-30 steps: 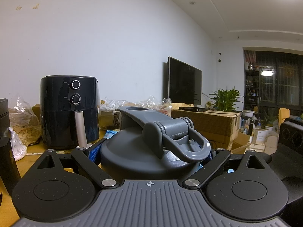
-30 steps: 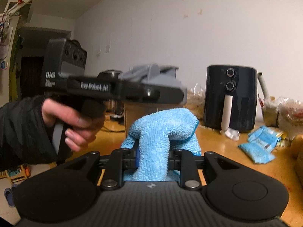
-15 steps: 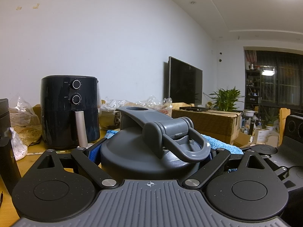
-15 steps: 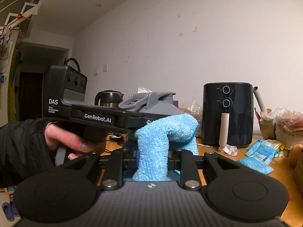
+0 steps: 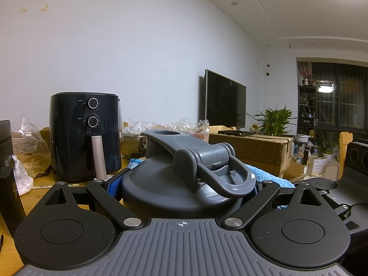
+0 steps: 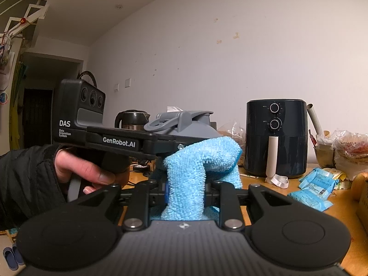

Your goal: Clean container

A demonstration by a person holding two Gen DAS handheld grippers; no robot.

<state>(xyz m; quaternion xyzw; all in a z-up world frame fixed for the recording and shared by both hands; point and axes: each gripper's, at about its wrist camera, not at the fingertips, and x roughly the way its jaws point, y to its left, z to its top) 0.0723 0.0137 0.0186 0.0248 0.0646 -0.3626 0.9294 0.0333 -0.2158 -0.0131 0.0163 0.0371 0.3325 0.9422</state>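
**Between two grippers: one container, one cloth**

On the wooden table (image 6: 340, 216) one black air fryer (image 5: 85, 138) is standing, showing two dials and one silver handle. One grey container (image 5: 184, 184) with a flip lid and one loop handle is sitting clamped between the fingers of the left gripper (image 5: 184, 186), at 12 o'clock of that camera, its body below the lid hidden. One blue cloth (image 6: 197, 174) is being pinched in the nearly closed right gripper (image 6: 185, 191) and is lying against the container's side at 12 o'clock.

Only the right wrist view is showing the person's hand (image 6: 89, 170) in a dark sleeve gripping the left tool, one kettle (image 6: 133, 119) at 11 o'clock, and several blue packets (image 6: 315, 184) at 3 o'clock, their count hard to fix. Only the left wrist view is showing one television (image 5: 225, 101), one potted plant (image 5: 273, 119) and one cardboard box (image 5: 255, 149) at 2 o'clock.

From the left camera the cloth is peeking out as a blue sliver at 3 o'clock, mostly hidden behind the lid. Crinkled plastic bags beside the fryer are too jumbled to count.
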